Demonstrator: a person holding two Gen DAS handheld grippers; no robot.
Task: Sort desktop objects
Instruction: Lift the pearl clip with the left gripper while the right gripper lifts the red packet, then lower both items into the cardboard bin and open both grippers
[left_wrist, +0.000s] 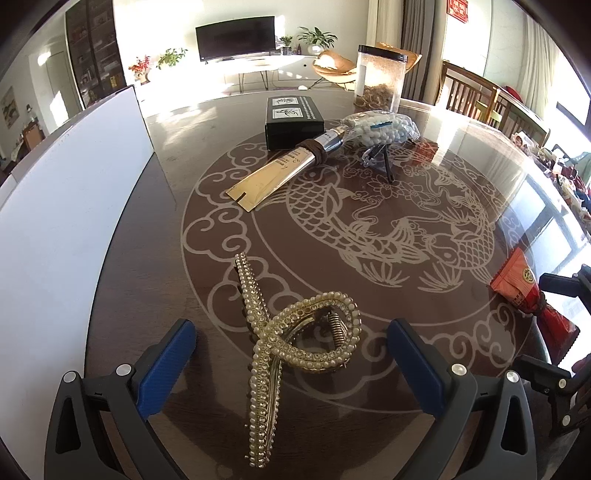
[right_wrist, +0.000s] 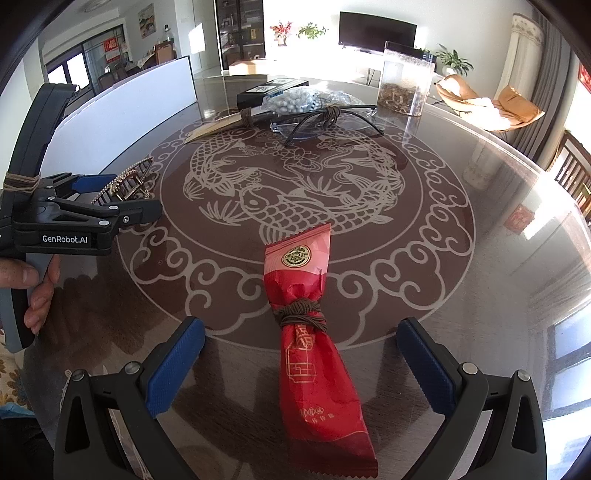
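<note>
The left hand-held gripper is spread wide, its blue pads either side of the gold pearl-studded hair claw clip in the lower centre of the left wrist view, touching nothing. The right hand-held gripper is likewise spread around the red foil snack packet tied with brown cord, which lies on the dark glass worktop with a carp pattern at lower centre of the right wrist view. To grasp well, I would close the left pads across the clip's looped body near its spring, and pinch the packet at the corded waist, where it looks narrowest and least likely to slip
</note>
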